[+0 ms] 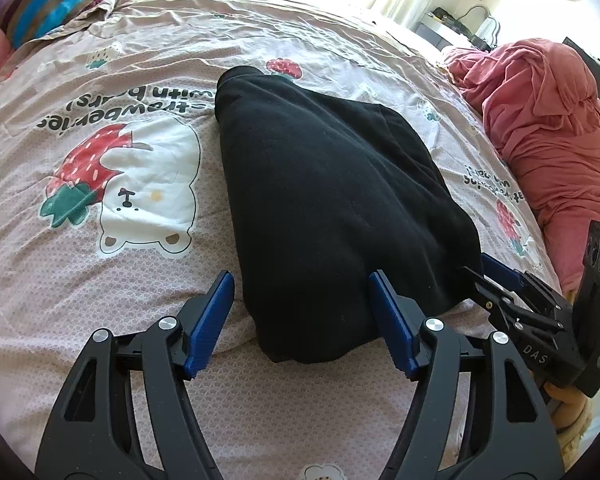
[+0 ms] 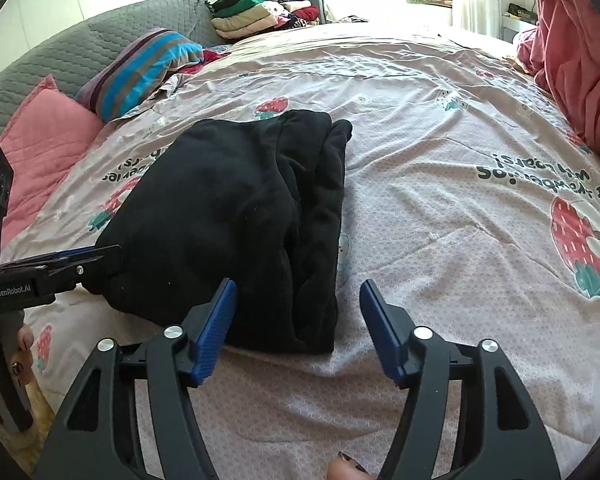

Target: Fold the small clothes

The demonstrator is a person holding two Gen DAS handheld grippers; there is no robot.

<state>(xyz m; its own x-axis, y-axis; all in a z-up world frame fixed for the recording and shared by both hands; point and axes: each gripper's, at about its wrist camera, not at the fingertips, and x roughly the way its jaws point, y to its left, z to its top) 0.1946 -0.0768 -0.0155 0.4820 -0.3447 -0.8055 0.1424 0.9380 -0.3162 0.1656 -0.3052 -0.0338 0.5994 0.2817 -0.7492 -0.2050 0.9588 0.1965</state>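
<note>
"GenRobot.AI" on left gripper (image 2: 100, 258); "DAS" on right gripper (image 1: 476, 276); "strawberries with bears!" on bedspread (image 1: 100, 240)

black frames, ribbed blue fingers (image 1: 216, 320), silver screws

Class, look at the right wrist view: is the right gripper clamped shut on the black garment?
No: the right gripper stands open, its blue pads apart, with the near edge of the black garment lying loose between them on the bedspread.
</note>
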